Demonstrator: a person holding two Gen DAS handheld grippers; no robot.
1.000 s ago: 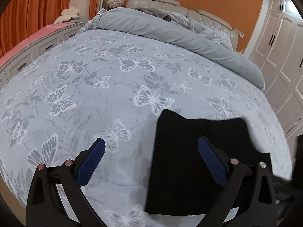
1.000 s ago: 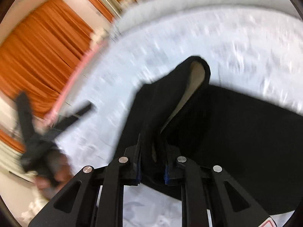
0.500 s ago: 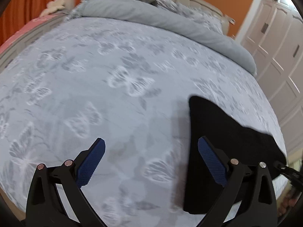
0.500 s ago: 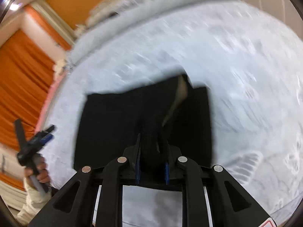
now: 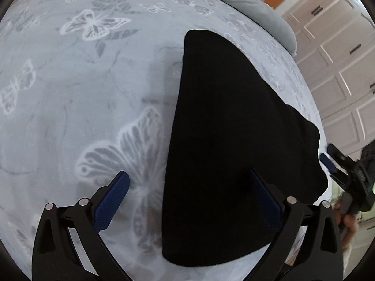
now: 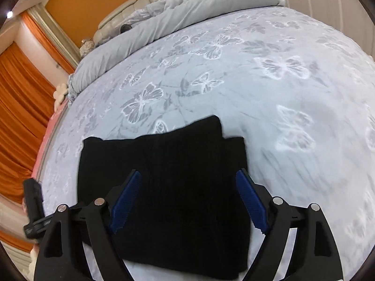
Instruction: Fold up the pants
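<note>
The black pants (image 5: 229, 145) lie folded in a compact stack on the butterfly-print bedspread (image 5: 82, 89), near the bed's front edge. My left gripper (image 5: 189, 187) is open just above the bed, its left finger over bare spread, its right finger over the pants. In the right wrist view the pants (image 6: 178, 187) lie flat under my right gripper (image 6: 187, 182), which is open and empty, both blue pads above the fabric. The right gripper also shows at the right edge of the left wrist view (image 5: 344, 171).
A rolled grey duvet (image 6: 178, 21) and pillows lie at the head of the bed by the cream headboard (image 6: 131, 7). White wardrobe doors (image 5: 339, 53) stand to the right. Orange curtains (image 6: 21, 107) hang to the left.
My right gripper has let go of the pants fold it held and now stands open over the stack. My left gripper has moved closer to the pants and lower.
</note>
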